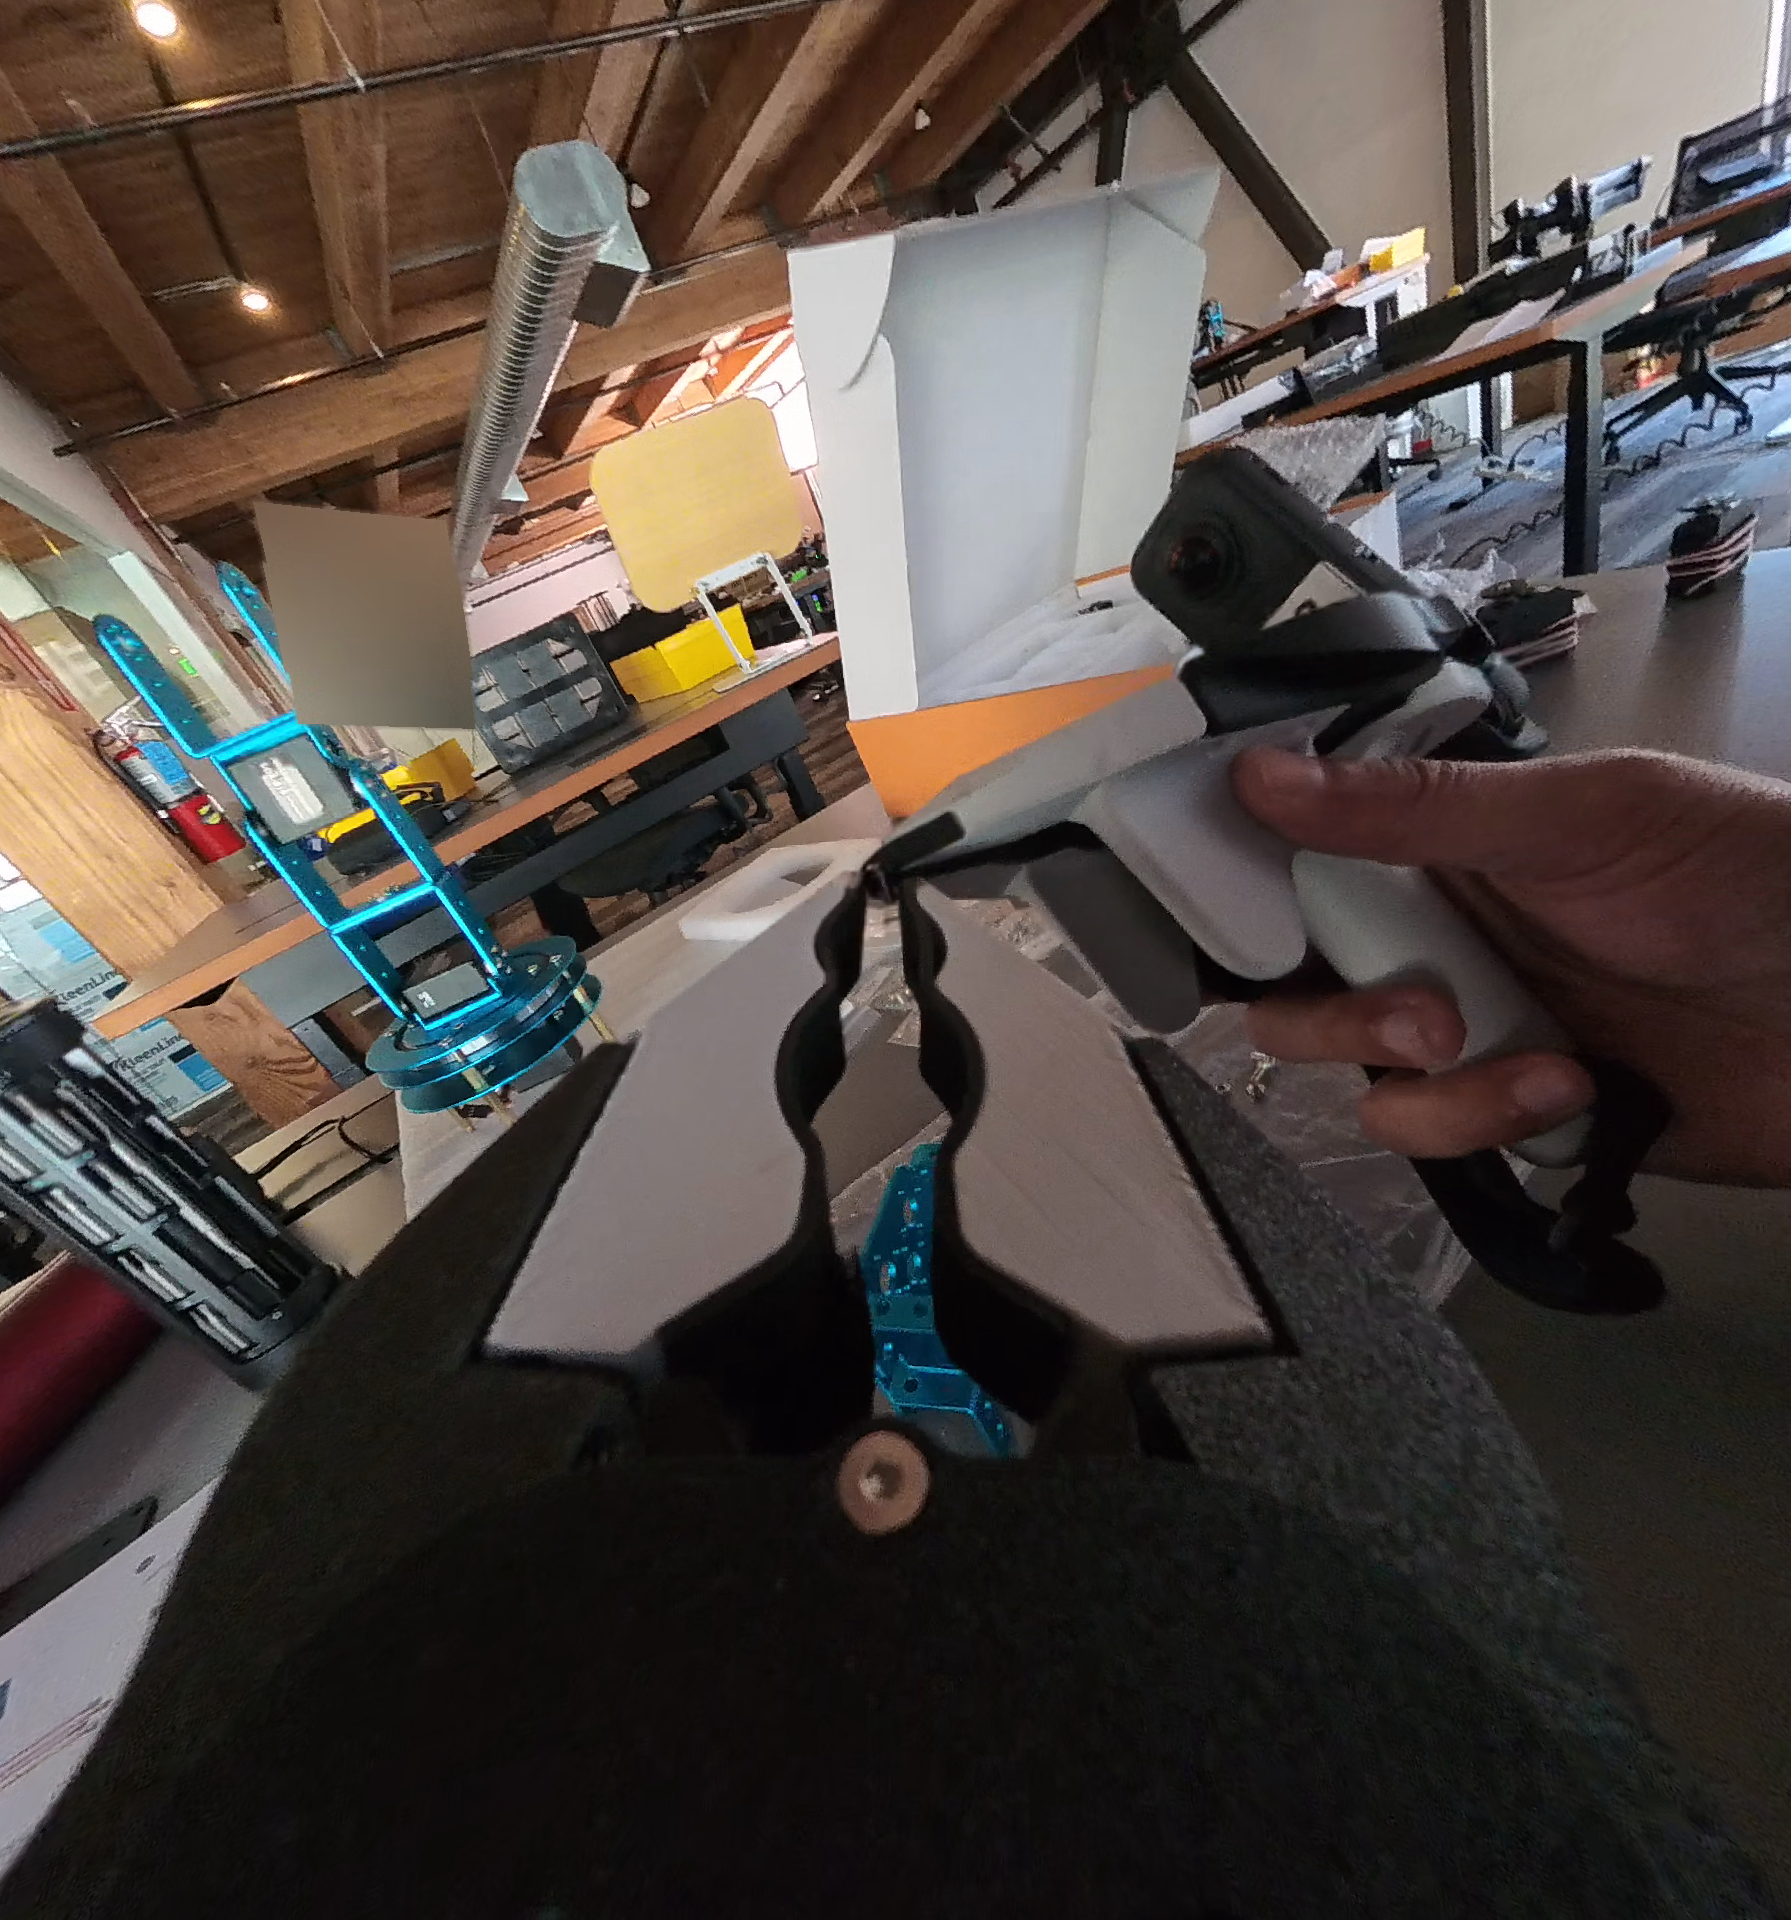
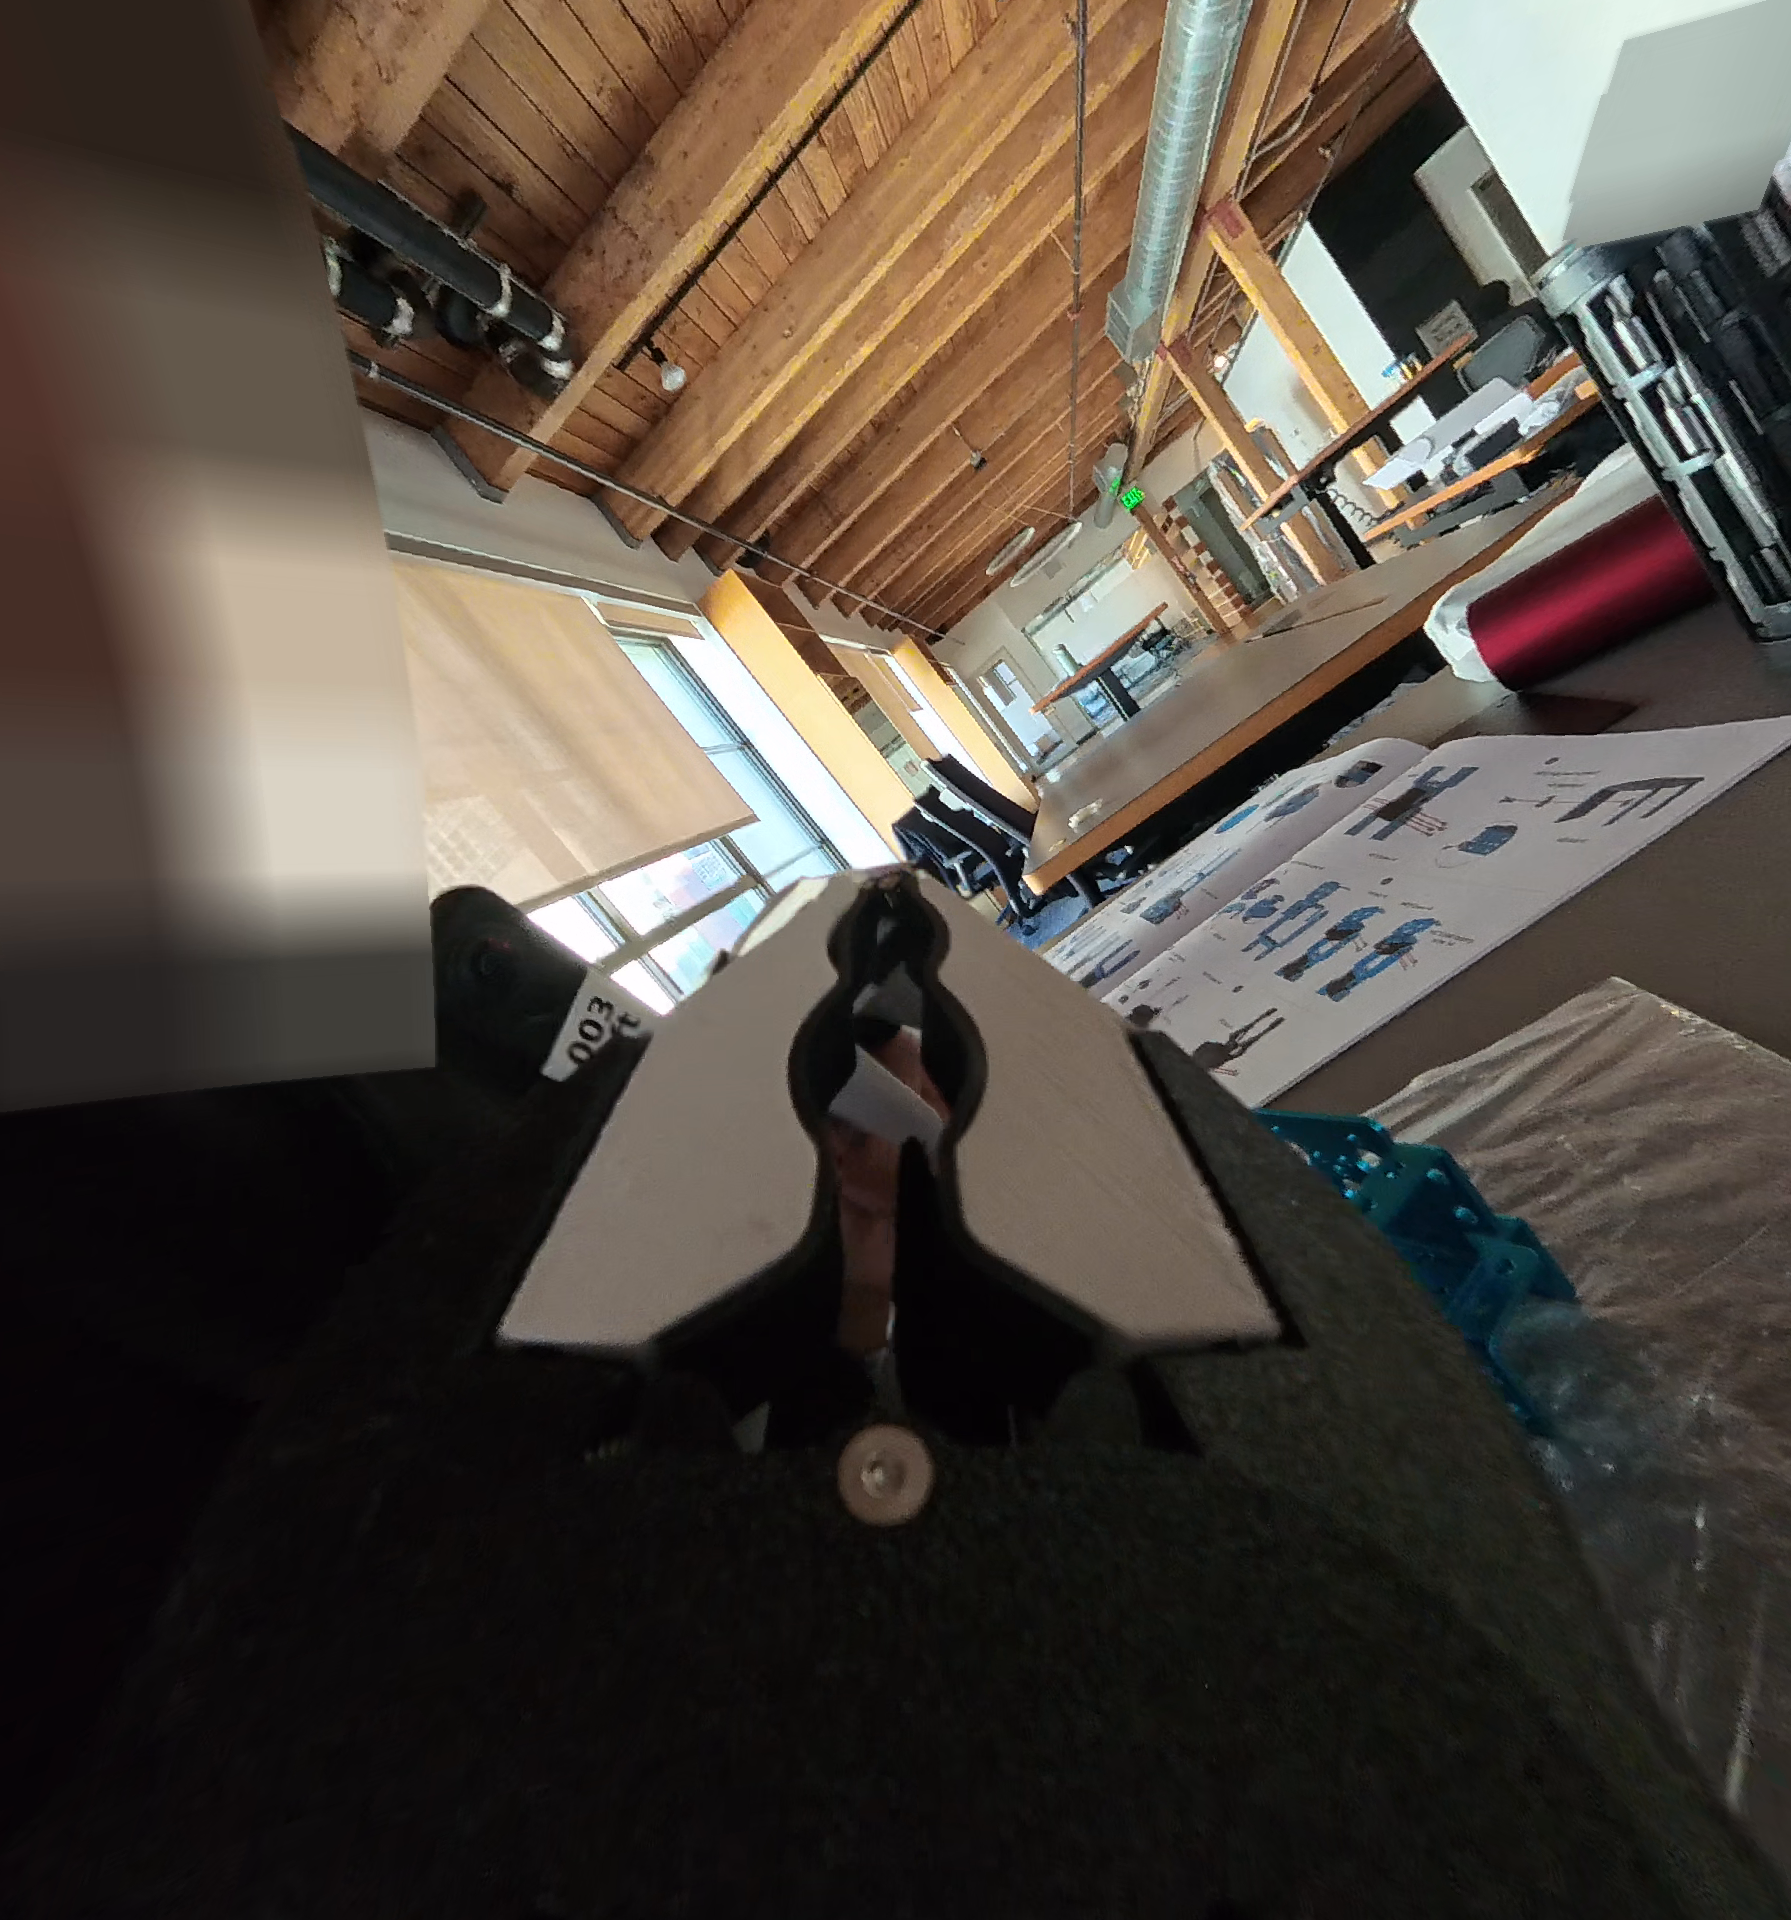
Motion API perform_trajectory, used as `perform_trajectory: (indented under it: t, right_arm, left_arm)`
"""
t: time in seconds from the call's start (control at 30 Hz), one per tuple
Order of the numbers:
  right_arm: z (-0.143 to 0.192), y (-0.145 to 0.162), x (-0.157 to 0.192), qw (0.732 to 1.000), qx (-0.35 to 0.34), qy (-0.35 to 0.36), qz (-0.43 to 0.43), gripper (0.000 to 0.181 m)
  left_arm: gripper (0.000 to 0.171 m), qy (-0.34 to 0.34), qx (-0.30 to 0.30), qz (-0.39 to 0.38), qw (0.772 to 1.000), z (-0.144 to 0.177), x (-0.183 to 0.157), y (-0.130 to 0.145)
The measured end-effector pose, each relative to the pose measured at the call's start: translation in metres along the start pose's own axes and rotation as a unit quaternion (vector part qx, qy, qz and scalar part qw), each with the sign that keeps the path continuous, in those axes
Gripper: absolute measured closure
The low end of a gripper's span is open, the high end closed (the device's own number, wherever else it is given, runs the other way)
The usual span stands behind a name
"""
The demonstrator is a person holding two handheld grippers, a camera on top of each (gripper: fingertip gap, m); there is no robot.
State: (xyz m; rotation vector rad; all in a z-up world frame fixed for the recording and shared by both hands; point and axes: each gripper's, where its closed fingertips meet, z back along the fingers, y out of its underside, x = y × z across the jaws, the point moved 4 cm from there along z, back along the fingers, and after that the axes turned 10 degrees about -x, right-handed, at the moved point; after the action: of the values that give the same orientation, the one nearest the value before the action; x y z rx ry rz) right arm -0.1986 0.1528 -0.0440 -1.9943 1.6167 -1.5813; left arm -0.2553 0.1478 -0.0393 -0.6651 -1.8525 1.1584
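Left wrist view: the left hand-held gripper (image 1: 878, 891) had its two fingers pressed together at the tips, pinching a small dark metal piece, apparently a screw (image 1: 876, 883), too small to identify with certainty. The right hand-held gripper (image 1: 906, 840) met it tip to tip from the right, its black fingertip (image 1: 924, 834) touching the same small piece; whether its own fingers were closed could not be told from this view. A hand (image 1: 1618, 966) gripped its white handle, and a camera (image 1: 1208, 551) sat on top of it. Below the left fingers a blue metal bracket (image 1: 906, 1288) lay on the desk (image 1: 1701, 665). To the left stood a blue bracket frame on a round base (image 1: 351, 831). Behind the grippers an open white box (image 1: 995, 436) stood upright on the desk.

Right wrist view: the right hand-held gripper (image 2: 886, 883) showed its fingers brought together at the tips on something small, not clearly resolved. An open instruction booklet (image 2: 1390, 883) lay flat on the desk (image 2: 1701, 935), blue metal parts (image 2: 1431, 1216) rested just beside clear plastic wrap (image 2: 1649, 1247), and a red roll (image 2: 1587, 592) lay farther back.
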Motion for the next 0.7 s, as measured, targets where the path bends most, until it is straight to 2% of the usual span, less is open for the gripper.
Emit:
perform_trajectory:
  t: [0.17, 0.27, 0.4, 0.5, 0.7]
  right_arm:
    - [0.004, -0.001, -0.003, 1.000, 0.006, 0.007, 0.007, 0.179]
    - [0.007, 0.000, -0.007, 1.000, 0.017, 0.012, 0.005, 0.178]
    - [0.011, 0.003, -0.010, 0.996, 0.066, 0.041, 0.048, 0.178]
    - [0.012, 0.006, -0.011, 0.984, 0.119, 0.073, 0.107, 0.178]
    - [0.014, 0.013, -0.018, 0.956, 0.203, 0.134, 0.165, 0.177]
  left_arm:
    - [0.168, 0.009, 0.014, -0.033, 0.999, -0.003, -0.002, 0.004]
    - [0.169, 0.037, 0.025, -0.061, 0.997, -0.003, -0.002, 0.008]
    - [0.169, 0.077, 0.040, -0.121, 0.989, -0.002, -0.004, 0.016]
    - [0.170, 0.102, 0.057, -0.193, 0.974, 0.000, -0.007, 0.022]
    - [0.170, 0.136, 0.075, -0.350, 0.924, 0.004, -0.010, 0.036]
